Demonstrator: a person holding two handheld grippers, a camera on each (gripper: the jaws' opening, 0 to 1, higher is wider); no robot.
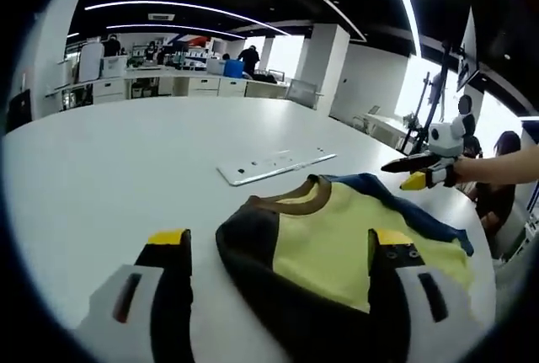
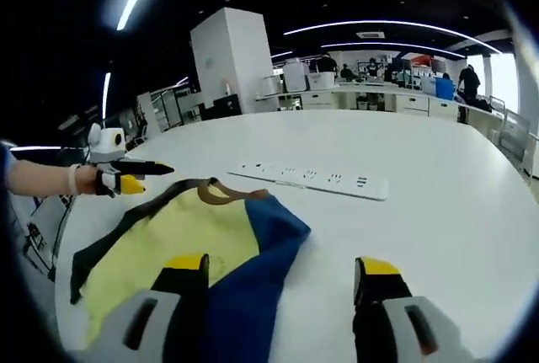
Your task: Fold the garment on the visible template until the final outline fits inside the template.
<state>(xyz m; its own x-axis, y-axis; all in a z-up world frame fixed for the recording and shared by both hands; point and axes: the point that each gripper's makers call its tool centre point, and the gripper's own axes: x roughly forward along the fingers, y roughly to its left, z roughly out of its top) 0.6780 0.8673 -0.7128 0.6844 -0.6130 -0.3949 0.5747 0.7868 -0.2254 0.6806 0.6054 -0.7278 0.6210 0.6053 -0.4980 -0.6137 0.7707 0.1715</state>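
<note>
Fingers of both grippers stand apart, holding nothing, above the garment. Garment lies on the table, just before the power strip.

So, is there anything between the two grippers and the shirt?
Nothing visible is in the way. The shirt lies right at both open grippers, left and right. The power strip lies beyond it on the table.
</note>
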